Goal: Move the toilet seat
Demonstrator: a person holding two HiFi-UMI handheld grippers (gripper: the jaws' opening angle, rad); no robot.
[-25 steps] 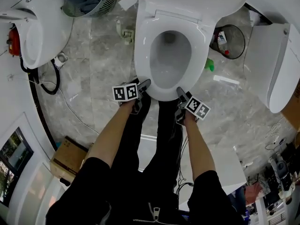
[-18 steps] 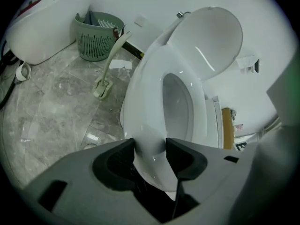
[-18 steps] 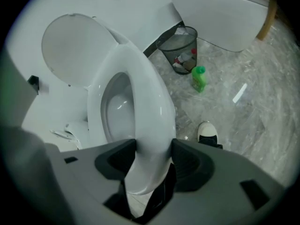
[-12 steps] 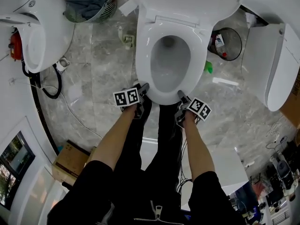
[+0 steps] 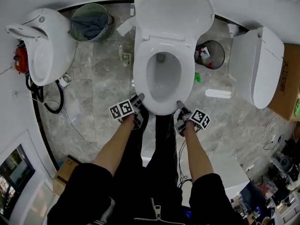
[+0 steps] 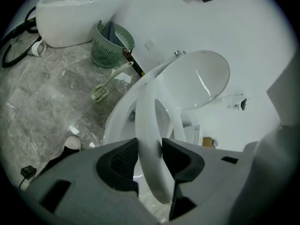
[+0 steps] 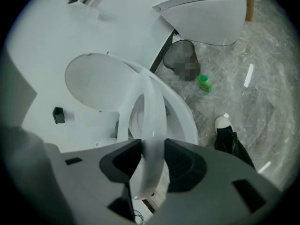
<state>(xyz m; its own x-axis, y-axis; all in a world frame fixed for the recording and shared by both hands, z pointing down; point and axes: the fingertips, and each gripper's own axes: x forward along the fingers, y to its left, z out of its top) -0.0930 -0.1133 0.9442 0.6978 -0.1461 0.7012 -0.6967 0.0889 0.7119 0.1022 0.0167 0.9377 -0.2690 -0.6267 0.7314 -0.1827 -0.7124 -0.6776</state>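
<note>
- Two claws share one load: the white, oval, hard-plastic toilet seat ring (image 5: pixel 140 74). Its front is tilted up off the white ceramic bowl (image 6: pixel 115 123), and it hinges at the back below the raised white lid (image 5: pixel 173 8).
- At the far left, on the grey marbled floor (image 5: pixel 98 83), a rounded white ceramic fixture (image 5: pixel 47 46) and a green mesh basket (image 5: pixel 91 22) stand well apart from the seat.
- The left claw (image 6: pixel 150 156) has just been closing its jaws. They now stand narrow, with the dark pads pressed on both faces of the seat's front-left rim.
- The seat looks stiff and fairly light, so it should swing on its hinge as one piece without flexing.
- Its glossy, rounded faces look slippery. A pinch near the edge could slide off as the angle steepens, so the rim should sit deep between the pads.
- The front rim, farthest from the hinge, looks like the best place to hold, with one claw on either side of centre to stop twisting.
- The right claw (image 7: pixel 152 161) has likewise just been closing. Its jaws are narrow and clamp the front-right rim between the pads.
- Further right, a black wire bin (image 5: pixel 209 54) stands near the bowl, and a second white toilet (image 5: pixel 255 67) stands beyond it.
</note>
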